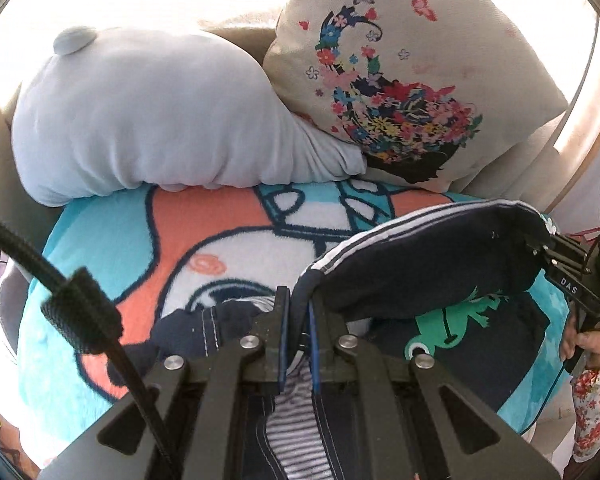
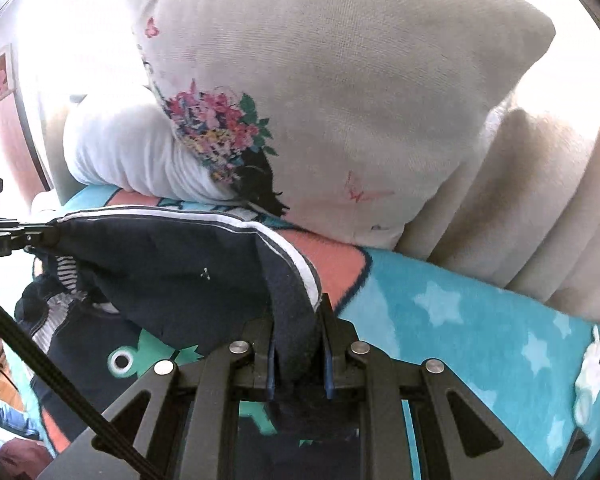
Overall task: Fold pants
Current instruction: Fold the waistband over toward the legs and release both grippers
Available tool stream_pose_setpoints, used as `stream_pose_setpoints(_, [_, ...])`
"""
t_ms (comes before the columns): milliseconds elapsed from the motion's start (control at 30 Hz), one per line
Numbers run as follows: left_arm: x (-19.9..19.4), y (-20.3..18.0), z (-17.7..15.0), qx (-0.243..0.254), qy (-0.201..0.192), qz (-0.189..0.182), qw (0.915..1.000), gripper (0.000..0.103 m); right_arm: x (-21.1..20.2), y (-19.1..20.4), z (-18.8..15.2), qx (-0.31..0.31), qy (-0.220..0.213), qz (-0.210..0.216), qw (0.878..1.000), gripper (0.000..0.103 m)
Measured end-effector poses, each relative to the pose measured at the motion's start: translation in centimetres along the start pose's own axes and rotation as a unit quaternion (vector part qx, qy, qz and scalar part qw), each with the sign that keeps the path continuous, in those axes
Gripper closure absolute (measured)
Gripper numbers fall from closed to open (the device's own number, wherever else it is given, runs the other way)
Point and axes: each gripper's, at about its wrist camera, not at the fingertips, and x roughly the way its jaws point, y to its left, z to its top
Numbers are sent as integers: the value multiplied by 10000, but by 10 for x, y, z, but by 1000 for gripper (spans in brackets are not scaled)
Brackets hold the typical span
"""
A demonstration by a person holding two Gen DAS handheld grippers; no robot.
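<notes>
Pinching pants (image 1: 428, 264) hem: L gripper (image 1: 298, 344) & R gripper (image 2: 298, 354) clamped, fabric stretched betw.

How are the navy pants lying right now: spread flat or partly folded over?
Partly folded: both grippers, left and right, hold one edge of the pants raised over the rest.

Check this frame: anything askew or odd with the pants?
Nothing stands out. Both the left hand-held gripper and the right hand-held gripper pinch the navy pants, lifting a fold above the blanket.
</notes>
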Motion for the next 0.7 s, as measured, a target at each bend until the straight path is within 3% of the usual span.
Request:
stream_pose_setpoints(300, [-34,-13,-61,17,-296,78,9995,95,-23,5,-65,134,-130,113,9998,84])
stream_pose_setpoints(367, [-38,-14,-79,-15,-359,132,9993,95,-30,6,-81,201,-140,108,9996,79])
stream_pose_setpoints(533, [-37,-11,-113,-128,-321,196,9992,94,-55,0,-126,487,-178,-195,9985,45])
stream_pose_setpoints(700, [-36,-6,-131,-3,-212,100,9997,90,-79,-16,-152,895,-166,-258,9955,36])
